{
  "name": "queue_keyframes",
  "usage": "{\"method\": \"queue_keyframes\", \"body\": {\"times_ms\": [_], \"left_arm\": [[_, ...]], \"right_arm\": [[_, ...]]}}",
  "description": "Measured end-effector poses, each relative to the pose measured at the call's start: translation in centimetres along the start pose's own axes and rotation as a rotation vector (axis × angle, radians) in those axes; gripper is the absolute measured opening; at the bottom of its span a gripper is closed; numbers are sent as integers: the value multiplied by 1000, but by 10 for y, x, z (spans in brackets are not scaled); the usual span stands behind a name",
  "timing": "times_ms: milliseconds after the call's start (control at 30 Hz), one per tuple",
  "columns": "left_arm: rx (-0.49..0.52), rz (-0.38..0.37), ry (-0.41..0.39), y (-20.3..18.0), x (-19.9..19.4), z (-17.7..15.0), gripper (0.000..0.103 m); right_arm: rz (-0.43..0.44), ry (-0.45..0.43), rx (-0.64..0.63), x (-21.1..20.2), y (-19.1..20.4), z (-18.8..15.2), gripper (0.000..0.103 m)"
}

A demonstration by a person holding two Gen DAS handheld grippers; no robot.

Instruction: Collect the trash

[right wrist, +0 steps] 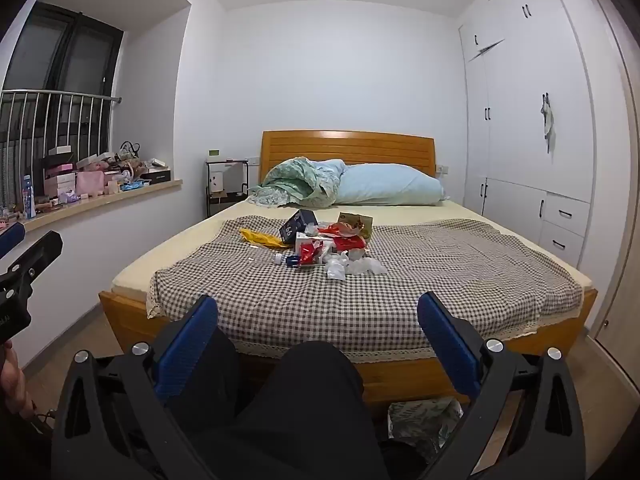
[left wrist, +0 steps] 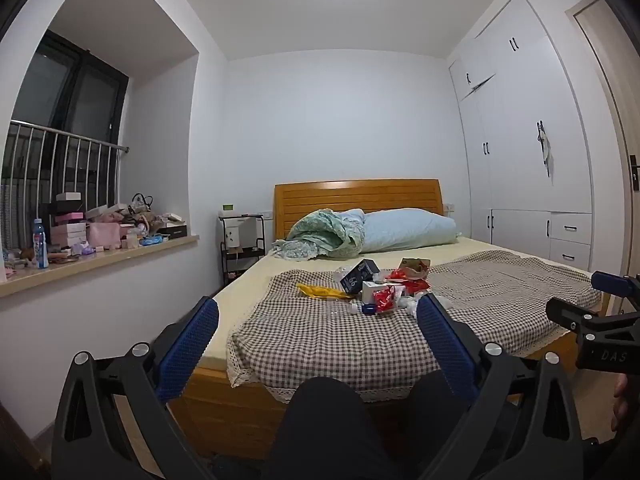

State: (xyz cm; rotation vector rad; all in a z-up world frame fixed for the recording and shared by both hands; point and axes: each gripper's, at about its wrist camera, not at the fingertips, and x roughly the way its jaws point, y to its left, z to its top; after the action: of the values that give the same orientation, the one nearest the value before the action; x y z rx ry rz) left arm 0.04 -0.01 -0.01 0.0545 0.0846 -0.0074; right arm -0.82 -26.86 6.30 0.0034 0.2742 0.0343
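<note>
1. Nearest are the two grippers, held side by side in front of the foot of the bed. The left gripper [left wrist: 318,316] has its blue fingers [left wrist: 188,344] spread wide with nothing between them; the right gripper [right wrist: 318,314] is spread just as wide and also holds nothing.
2. Below them a dark-trousered knee [right wrist: 316,392] points toward the bed, and a patterned bag [right wrist: 424,416] sits on the floor close to the bed frame.
3. The wooden foot edge of the bed [right wrist: 400,376] runs straight across, with the lace hem of the checked cloth [right wrist: 360,300] hanging over it.
4. The near stretch of cloth is bare and flat.
5. The trash [right wrist: 320,240] lies in a loose heap near the middle of the cloth, well apart from both grippers: a dark blue carton [right wrist: 296,226], a yellow wrapper [right wrist: 260,238], red packets, a brown paper bag and crumpled white bits.
6. Behind it lie a rumpled green quilt [right wrist: 296,186] and a pale blue pillow [right wrist: 388,186] against the headboard.
7. Floor strips run along both sides of the bed, by the cluttered window ledge [right wrist: 100,200] and by the white wardrobe [right wrist: 532,140].
</note>
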Motion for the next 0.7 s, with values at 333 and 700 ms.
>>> {"method": "queue_keyframes", "body": {"times_ms": [333, 700], "left_arm": [[12, 4, -7, 2, -2, 4, 96], [21, 14, -22, -5, -5, 1, 96]], "right_arm": [[9, 5, 2, 3, -1, 0, 96], [4, 4, 7, 1, -2, -1, 96]]}}
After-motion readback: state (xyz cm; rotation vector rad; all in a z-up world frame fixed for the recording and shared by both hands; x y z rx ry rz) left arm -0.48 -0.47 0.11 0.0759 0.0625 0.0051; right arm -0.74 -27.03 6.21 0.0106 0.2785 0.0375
